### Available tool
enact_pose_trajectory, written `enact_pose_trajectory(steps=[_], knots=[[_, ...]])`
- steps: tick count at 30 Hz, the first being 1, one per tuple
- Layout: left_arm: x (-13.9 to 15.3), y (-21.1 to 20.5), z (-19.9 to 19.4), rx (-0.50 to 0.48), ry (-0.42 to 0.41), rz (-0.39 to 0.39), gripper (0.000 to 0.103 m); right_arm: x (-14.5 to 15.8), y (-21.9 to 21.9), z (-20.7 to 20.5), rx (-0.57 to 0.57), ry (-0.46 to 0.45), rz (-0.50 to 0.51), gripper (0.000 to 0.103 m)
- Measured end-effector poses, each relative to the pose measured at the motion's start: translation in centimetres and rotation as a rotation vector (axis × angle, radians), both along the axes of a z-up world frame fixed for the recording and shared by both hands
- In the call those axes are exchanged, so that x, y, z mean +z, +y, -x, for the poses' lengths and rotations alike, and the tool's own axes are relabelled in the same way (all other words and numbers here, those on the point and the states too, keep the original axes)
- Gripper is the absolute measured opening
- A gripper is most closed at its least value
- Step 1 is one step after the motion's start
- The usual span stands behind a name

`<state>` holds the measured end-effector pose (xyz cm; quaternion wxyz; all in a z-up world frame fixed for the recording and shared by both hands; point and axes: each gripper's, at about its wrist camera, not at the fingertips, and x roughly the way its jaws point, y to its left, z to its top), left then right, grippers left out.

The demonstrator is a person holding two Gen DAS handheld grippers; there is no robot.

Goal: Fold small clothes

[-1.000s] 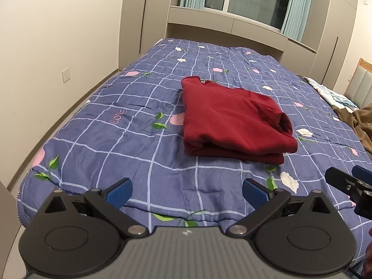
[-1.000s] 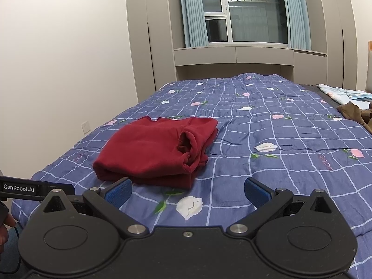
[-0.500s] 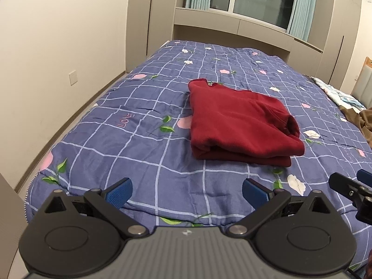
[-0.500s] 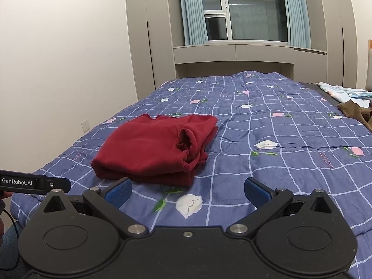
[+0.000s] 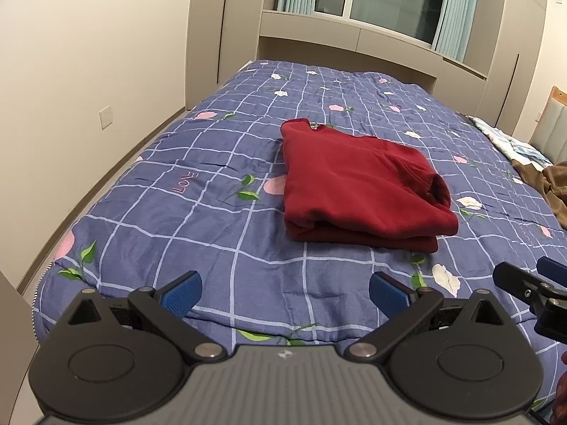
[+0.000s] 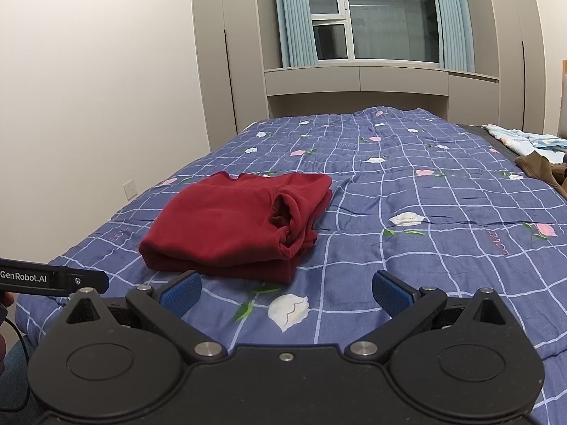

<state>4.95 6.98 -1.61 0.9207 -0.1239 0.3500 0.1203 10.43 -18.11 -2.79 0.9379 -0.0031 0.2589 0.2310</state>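
Observation:
A dark red sweater lies folded into a thick rectangle on the blue checked quilt; one cuff opening shows at its right end. In the right wrist view the same sweater sits left of centre. My left gripper hangs open over the bed's near edge, short of the sweater, with nothing between its blue pads. My right gripper is open too, empty, just in front of the sweater's near fold. Each gripper's tip shows at the edge of the other's view.
Brown clothing and a pale patterned cloth lie at the bed's far right. A wall with a socket runs along the left. Cupboards and a curtained window stand beyond the bed.
Both grippers have drawn back and risen slightly, so the sweater sits a little farther away. The sweater itself has not moved, and both grippers stay open.

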Motion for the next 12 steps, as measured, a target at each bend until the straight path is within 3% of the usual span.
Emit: enact_pose_trajectory(steps=[12], knots=[[-0.05, -0.06, 0.03, 0.0, 0.005, -0.002, 0.102, -0.06, 0.05, -0.02, 0.0, 0.002, 0.0, 0.102]])
